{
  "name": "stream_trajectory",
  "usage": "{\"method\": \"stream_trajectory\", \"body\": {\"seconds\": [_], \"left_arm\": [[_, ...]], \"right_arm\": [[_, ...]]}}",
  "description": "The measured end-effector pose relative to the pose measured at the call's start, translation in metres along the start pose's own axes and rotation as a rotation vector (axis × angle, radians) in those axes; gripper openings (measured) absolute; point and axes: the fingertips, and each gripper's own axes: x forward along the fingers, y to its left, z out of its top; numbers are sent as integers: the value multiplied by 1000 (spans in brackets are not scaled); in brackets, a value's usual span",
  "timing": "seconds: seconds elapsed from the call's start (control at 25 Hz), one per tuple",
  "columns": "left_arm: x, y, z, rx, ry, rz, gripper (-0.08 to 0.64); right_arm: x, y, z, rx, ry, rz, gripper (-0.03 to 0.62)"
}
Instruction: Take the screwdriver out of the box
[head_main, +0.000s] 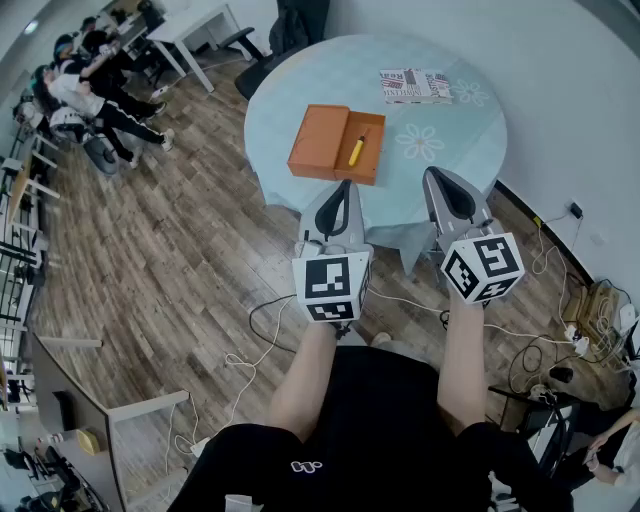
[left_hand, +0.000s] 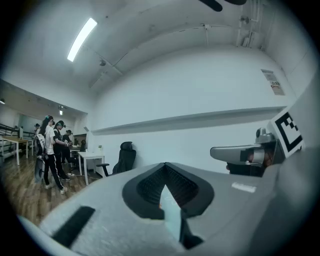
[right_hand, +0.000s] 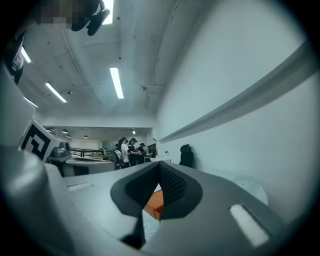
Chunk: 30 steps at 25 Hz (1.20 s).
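Left claw (head_main: 343, 186) and right claw (head_main: 436, 174) both pinched closed (nothing gripped), held level, side by side, before the table (head_main: 440, 110).

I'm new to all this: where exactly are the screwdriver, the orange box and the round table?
screwdriver (head_main: 356, 150): head view, on its yellow handle.
orange box (head_main: 318, 140): head view, on its flat left half.
round table (head_main: 470, 150): head view, on bare cloth right of the box.
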Motion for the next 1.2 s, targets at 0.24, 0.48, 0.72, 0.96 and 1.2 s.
{"method": "stream_trajectory", "body": {"seconds": [0.24, 0.48, 0.72, 0.96, 1.2], "left_arm": [[2, -5, 1, -3, 2, -3, 4], [-2, -3, 9, -18, -30, 17, 5], [-4, -4, 22, 10, -64, 36, 4], [-8, 10, 31, 27, -78, 60, 4], [7, 23, 26, 1, -71, 69, 3]], "right_arm": [[-7, -2, 19, 47, -117, 17, 11], [-14, -8, 27, 24, -132, 8, 11], [-16, -12, 39, 13, -152, 20, 12], [-13, -1, 45, 9, -181, 49, 12], [-11, -10, 38, -2, -169, 38, 12]]}}
